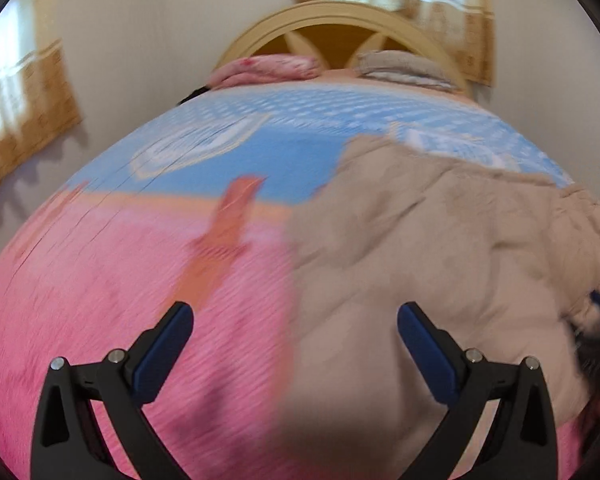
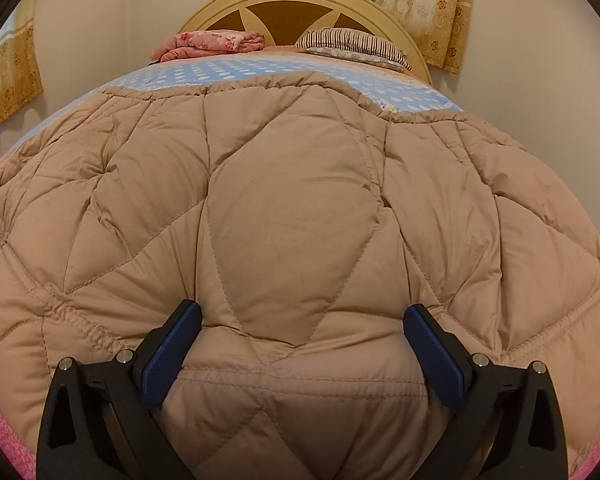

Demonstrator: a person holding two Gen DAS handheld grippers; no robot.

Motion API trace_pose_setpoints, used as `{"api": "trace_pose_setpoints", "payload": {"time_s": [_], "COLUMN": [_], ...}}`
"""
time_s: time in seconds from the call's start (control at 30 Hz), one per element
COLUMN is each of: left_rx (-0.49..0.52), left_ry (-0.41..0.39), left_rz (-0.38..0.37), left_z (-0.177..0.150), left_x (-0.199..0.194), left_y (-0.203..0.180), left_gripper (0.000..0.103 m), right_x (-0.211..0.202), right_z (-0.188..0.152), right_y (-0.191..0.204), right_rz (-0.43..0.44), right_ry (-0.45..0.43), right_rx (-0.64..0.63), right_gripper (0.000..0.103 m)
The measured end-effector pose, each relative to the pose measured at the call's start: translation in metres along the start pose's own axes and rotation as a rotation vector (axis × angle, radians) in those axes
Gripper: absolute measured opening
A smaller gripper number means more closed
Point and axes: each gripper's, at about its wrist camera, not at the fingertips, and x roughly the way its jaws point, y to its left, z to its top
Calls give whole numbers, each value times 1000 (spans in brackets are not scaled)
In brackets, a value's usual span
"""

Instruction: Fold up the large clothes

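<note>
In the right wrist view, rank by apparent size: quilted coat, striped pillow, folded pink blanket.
1. quilted coat, by far the largest, though it is nearest the camera.
2-3. striped pillow and folded pink blanket look about alike; no ranking.

Quilted coat (image 2: 292, 208) fills bed's near side; bedspread (image 1: 100, 280) w/ free room left.

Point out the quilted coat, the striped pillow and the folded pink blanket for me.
quilted coat (image 2: 292, 216), right wrist view, middle diamond panel.
striped pillow (image 2: 352, 42), right wrist view, striped top.
folded pink blanket (image 2: 216, 42), right wrist view, upper fold.
</note>
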Motion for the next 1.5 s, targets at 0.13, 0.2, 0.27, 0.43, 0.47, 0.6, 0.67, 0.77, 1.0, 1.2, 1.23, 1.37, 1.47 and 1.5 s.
{"api": "trace_pose_setpoints", "payload": {"time_s": [0.13,0.2,0.27,0.43,0.47,0.6,0.67,0.77,1.0,1.2,1.23,1.37,1.47,1.5], "left_rx": [-143,-193,-223,-233,-231,-244,-251,-241,-237,-256,-250,-231,-194,-171], "left_ry": [63,79,110,131,154,138,132,92,41,-8,-19,-79,-146,-175], "left_rz": [-155,-230,-343,-431,-450,-500,-542,-576,-613,-678,-681,-716,-719,-722], "left_z": [-25,-32,-34,-25,-22,-15,-16,-17,-14,-7,-5,-1,12,15], "left_x": [2,4,13,37,48,51,49,39,26,8,5,-18,-47,-59], "left_y": [36,39,31,5,0,-7,-6,1,11,18,18,19,16,15], "left_gripper": [103,103,103,101,100,68,45,26,19,16,15,14,13,13], "right_x": [-3,-4,-4,-8,-8,-9,-9,-12,-76,2,3,-2,-9,-11], "right_z": [-3,-5,-5,-8,-8,-10,-9,-6,26,37,33,22,16,14], "right_y": [1,1,1,3,2,3,4,2,-10,22,28,48,55,58], "right_rz": [-7,-8,-9,-7,-8,-10,-12,7,34,35,10,-11,44,58], "right_ry": [-8,-11,-12,-18,-18,-18,-19,-6,-140,91,44,26,29,29], "right_rx": [-5,-5,-5,-2,-3,-4,-7,-8,47,-46,-60,-56,-32,-32], "right_gripper": [100,100,100,100,100,100,100,100,100,47,48,48,48,48]}}
